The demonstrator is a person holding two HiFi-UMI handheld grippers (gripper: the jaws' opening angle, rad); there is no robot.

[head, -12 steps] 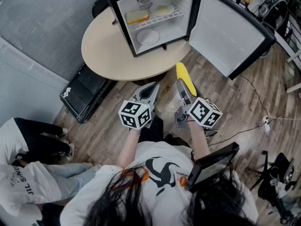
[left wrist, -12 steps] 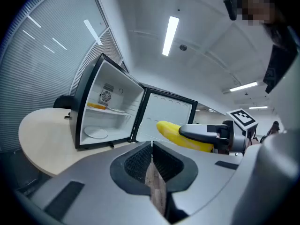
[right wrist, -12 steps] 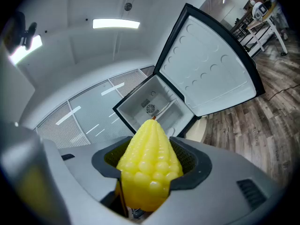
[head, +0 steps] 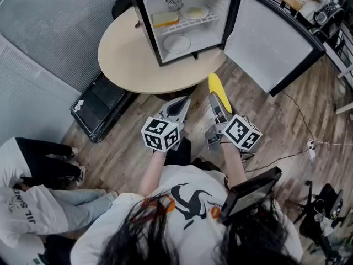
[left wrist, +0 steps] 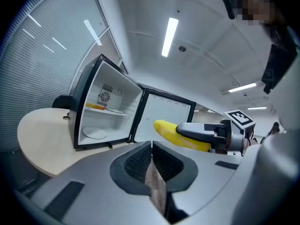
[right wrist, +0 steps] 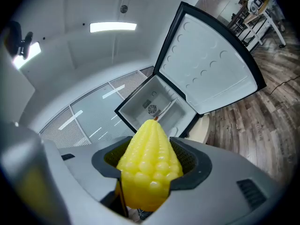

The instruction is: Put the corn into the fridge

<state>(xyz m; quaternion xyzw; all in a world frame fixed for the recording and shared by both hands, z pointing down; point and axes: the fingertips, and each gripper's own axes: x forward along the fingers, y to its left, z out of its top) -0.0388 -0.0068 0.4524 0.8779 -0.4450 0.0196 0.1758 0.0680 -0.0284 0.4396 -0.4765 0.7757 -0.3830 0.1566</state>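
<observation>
A yellow corn cob (head: 218,91) sticks out forward from my right gripper (head: 217,103), which is shut on it; in the right gripper view the corn (right wrist: 149,165) fills the space between the jaws, tip pointing at the fridge (right wrist: 159,108). The small black fridge (head: 185,21) stands on the round table (head: 124,59) with its door (head: 270,40) swung wide open to the right. My left gripper (head: 176,108) is level beside the right one, shut with nothing in it. In the left gripper view the corn (left wrist: 180,135) shows at right, in front of the open door.
Inside the fridge a wire shelf (head: 193,19) carries a yellow block (head: 165,19) and a plate (head: 196,11); a white plate (head: 177,42) lies on the fridge floor. A black case (head: 99,108) lies on the wooden floor left of the table. Another person (head: 33,197) sits at lower left.
Both grippers and the corn stay nearly as they were; the view has shifted slightly, nothing taken or released.
</observation>
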